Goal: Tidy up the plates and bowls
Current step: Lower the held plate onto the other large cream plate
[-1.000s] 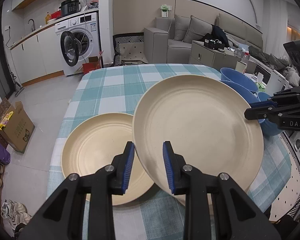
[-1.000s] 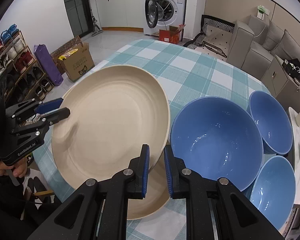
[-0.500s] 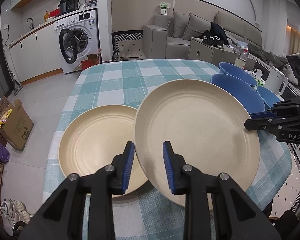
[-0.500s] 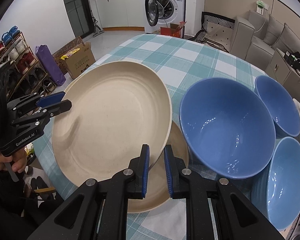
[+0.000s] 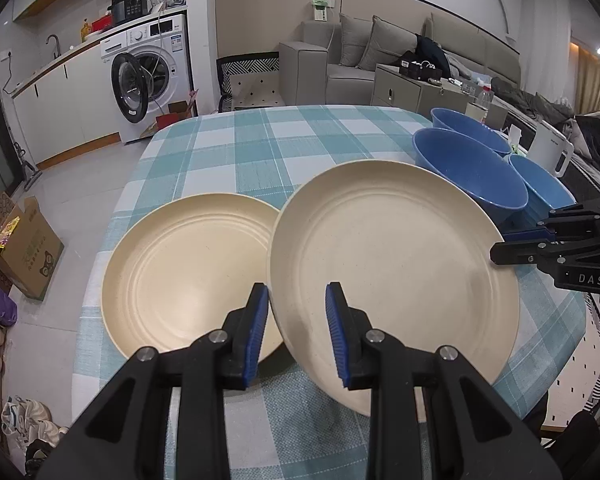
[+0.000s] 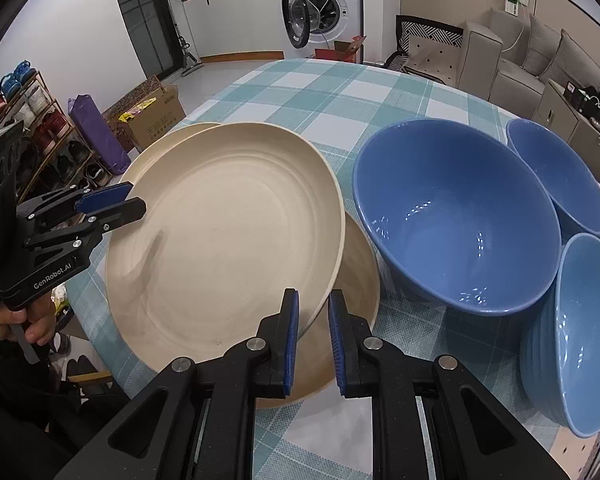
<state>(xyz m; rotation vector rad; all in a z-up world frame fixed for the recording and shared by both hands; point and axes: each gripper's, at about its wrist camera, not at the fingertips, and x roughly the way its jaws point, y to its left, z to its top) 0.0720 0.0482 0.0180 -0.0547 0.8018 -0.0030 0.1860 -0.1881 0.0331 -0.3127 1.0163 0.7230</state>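
Note:
A large cream plate (image 5: 392,264) (image 6: 228,240) hangs tilted above the checked table (image 5: 260,148), held by both grippers. My left gripper (image 5: 297,286) (image 6: 134,198) is shut on its near rim in the left wrist view. At the opposite side my right gripper (image 6: 314,293) (image 5: 500,242) is shut on its rim. A second cream plate (image 5: 188,276) lies flat on the table to the left. Under the held plate another cream plate (image 6: 360,280) shows in the right wrist view. Three blue bowls (image 6: 452,216) (image 6: 556,176) (image 6: 576,328) stand to the right.
The table's edge (image 5: 100,264) drops to a tiled floor with a cardboard box (image 5: 24,252) and a shoe rack (image 6: 40,128). A white jug (image 5: 548,152) stands behind the bowls. A person's hand (image 6: 16,320) grips the left tool.
The held plate has sunk towards the table together with the right gripper, and the blue bowls now show fully beyond its far rim. Both grips are unchanged.

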